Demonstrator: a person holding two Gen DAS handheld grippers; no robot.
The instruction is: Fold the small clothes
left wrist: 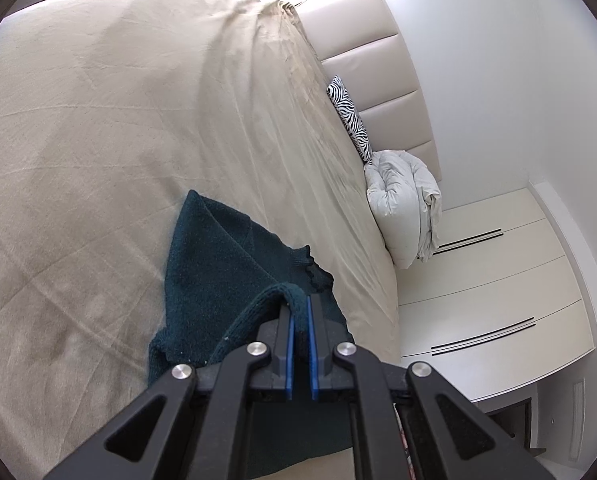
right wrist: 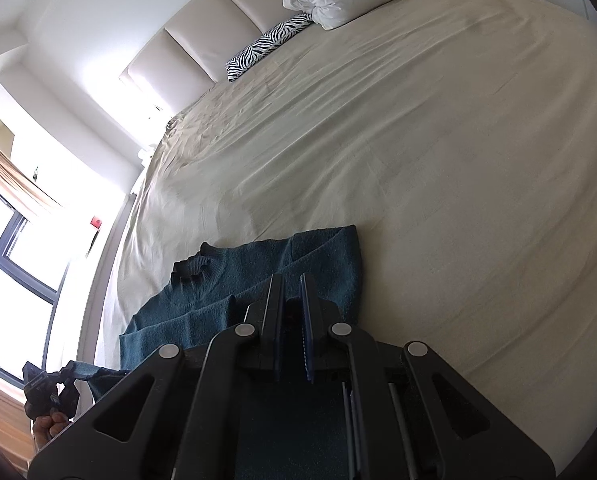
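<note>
A dark teal knit sweater (left wrist: 218, 264) lies on the beige bed sheet (left wrist: 98, 120) near its edge, with the frilled collar toward the headboard. My left gripper (left wrist: 298, 312) is shut on a rolled knit edge of it, pinched between the blue pads. In the right wrist view the sweater (right wrist: 226, 292) spreads out ahead of my right gripper (right wrist: 291, 286), whose jaws are shut on its near edge; dark fabric shows between the pads. The left gripper (right wrist: 64, 374) appears at the lower left there, holding a stretched strip of the sweater, with a hand behind it.
A zebra-print pillow (left wrist: 348, 118) and a bunched white duvet (left wrist: 406, 208) lie against the padded headboard (left wrist: 378, 60). White drawers (left wrist: 490, 280) stand beside the bed. A bright window (right wrist: 10, 240) is beyond the bed edge. The sheet (right wrist: 418, 160) stretches wide past the sweater.
</note>
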